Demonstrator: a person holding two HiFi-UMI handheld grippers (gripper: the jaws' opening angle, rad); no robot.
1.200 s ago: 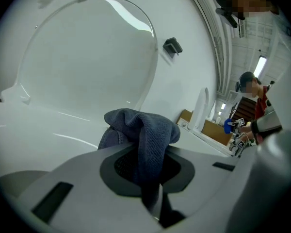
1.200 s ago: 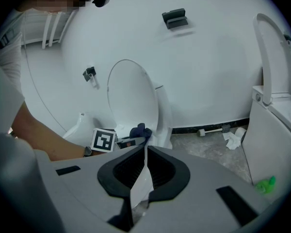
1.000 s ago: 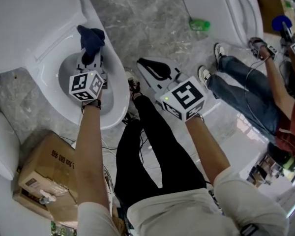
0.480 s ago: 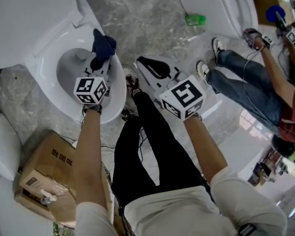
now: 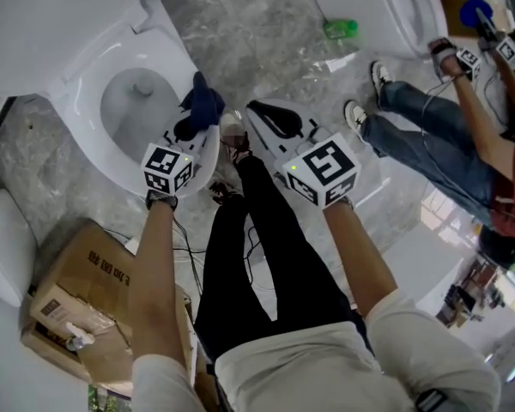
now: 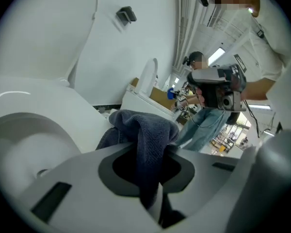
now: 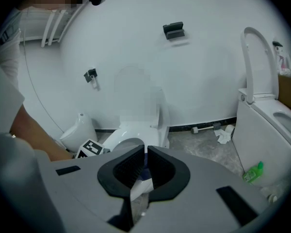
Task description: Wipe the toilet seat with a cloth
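The right gripper [image 7: 145, 155] is squeezed shut on nothing, parked just beside the white oval toilet seat [image 5: 84, 114], probably to stay out of the way. The left gripper [image 5: 187, 137] pinches the dark blue terry cloth [image 5: 202, 108], bunched at that seat's near rim, looks mid-wipe.

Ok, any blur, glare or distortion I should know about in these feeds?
Head view: sharp, evenly lit, bright glare on the floor at right. Left gripper view: fisheye with dark corners, cloth close and slightly soft. Right gripper view: fisheye bows the wall, otherwise crisp.
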